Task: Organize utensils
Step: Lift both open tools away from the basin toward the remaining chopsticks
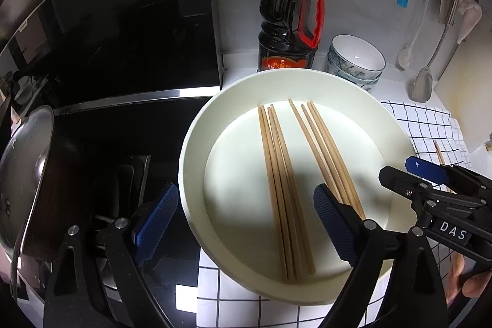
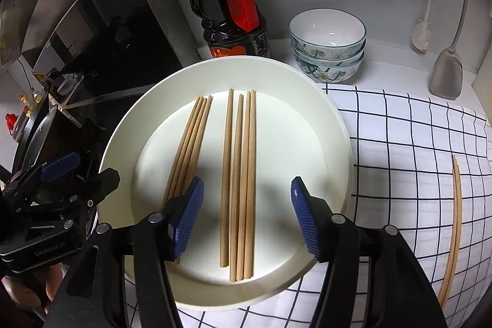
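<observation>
A white round plate (image 1: 190,159) (image 2: 338,128) holds two bundles of wooden chopsticks, lying side by side. My left gripper (image 1: 246,189) is open above the plate's near side, and the left bundle (image 1: 276,174) (image 2: 190,143) lies untouched between its blue pads. My right gripper (image 2: 246,186) is open too, with the right bundle (image 2: 243,174) (image 1: 323,149) lying free between its fingers. Each gripper shows in the other's view: the right gripper (image 1: 396,168) at the plate's right edge, the left gripper (image 2: 83,171) at its left edge. Two or more loose chopsticks (image 2: 453,220) (image 1: 441,156) lie on the checked cloth to the right.
A soy sauce bottle (image 1: 289,17) and stacked patterned bowls (image 2: 327,48) stand behind the plate. A spatula (image 2: 447,76), a brush and a cutting board (image 1: 467,88) hang or lean at the right wall. A dark stove with a pan (image 1: 27,174) lies left. The checked cloth (image 2: 399,143) covers the counter.
</observation>
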